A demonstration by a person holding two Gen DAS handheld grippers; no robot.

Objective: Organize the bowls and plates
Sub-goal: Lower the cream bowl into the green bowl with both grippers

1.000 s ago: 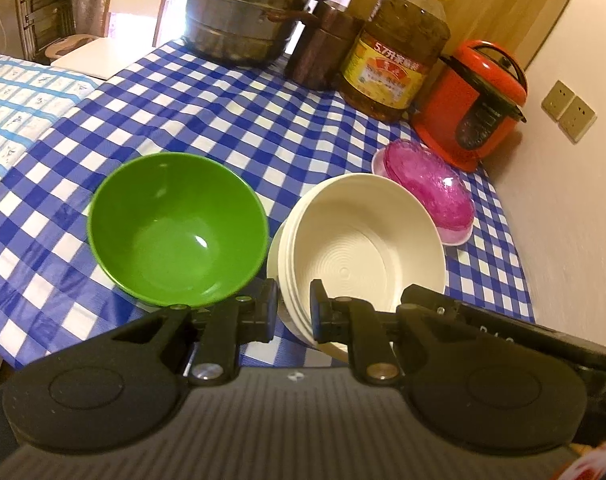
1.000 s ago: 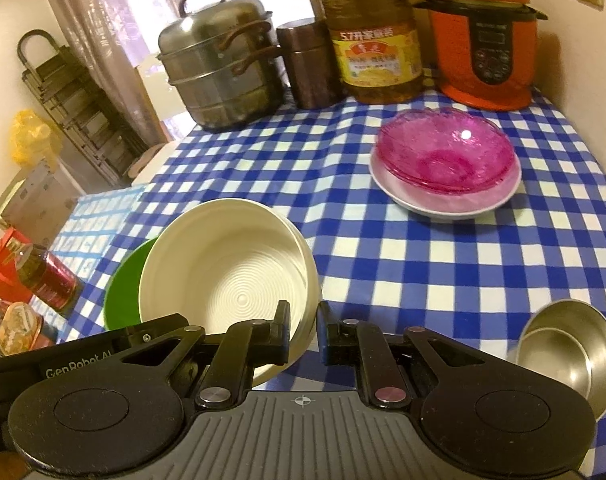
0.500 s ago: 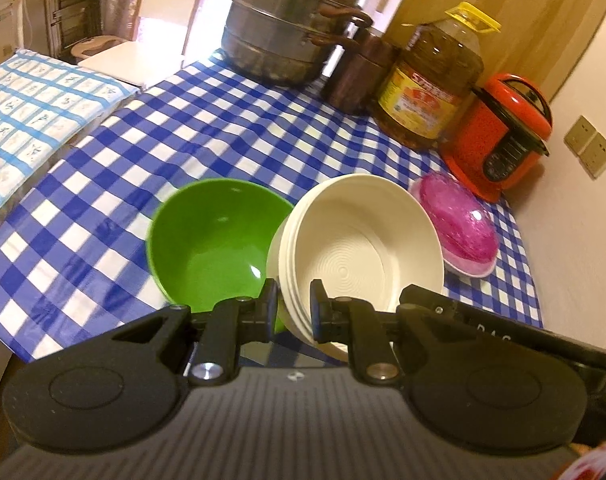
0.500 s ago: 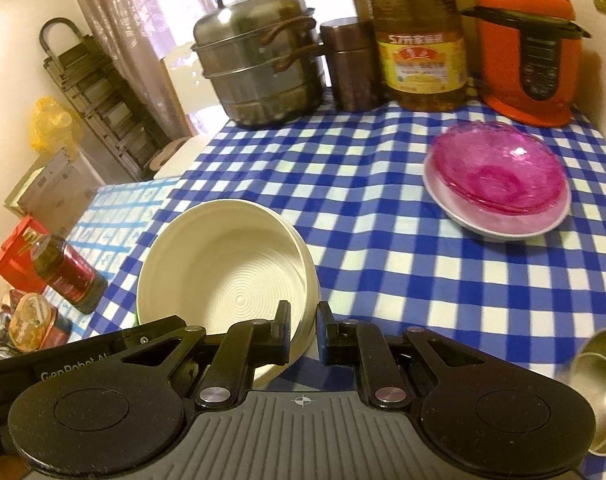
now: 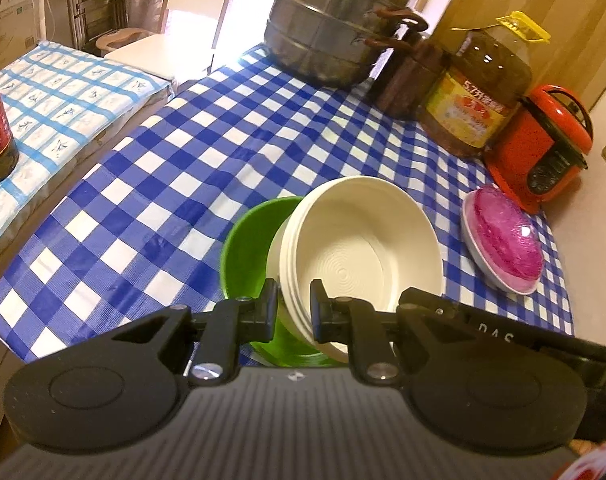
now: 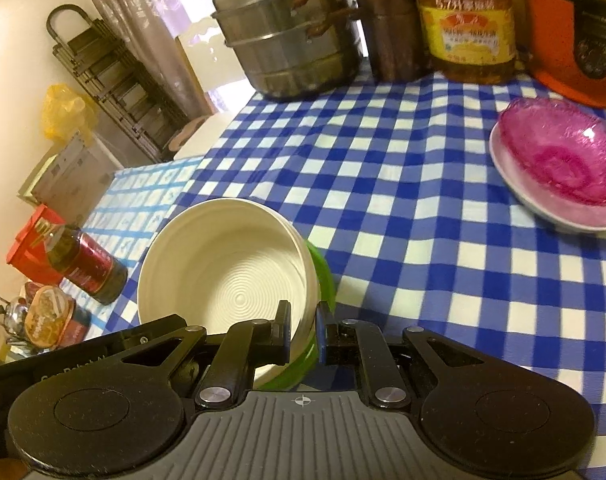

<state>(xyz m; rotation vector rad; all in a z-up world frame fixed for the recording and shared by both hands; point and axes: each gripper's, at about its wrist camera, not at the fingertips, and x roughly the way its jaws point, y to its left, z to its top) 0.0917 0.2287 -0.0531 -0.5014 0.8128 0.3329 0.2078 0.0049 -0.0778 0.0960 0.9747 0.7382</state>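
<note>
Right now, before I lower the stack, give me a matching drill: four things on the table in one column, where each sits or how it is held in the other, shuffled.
Things:
1. cream bowl stack
2. green bowl
3. pink glass bowl
4. oil jug

Places:
A. on a white plate
B. between the brown canister and the red cooker
C. rim gripped by left claw and right claw
D. under the tilted cream stack

Pairs: 1-C, 2-D, 3-A, 4-B

A steel steamer pot (image 5: 335, 36), oil jug (image 5: 479, 92) and red cooker (image 5: 543, 148) line the checked tablecloth (image 5: 191, 184).
</note>
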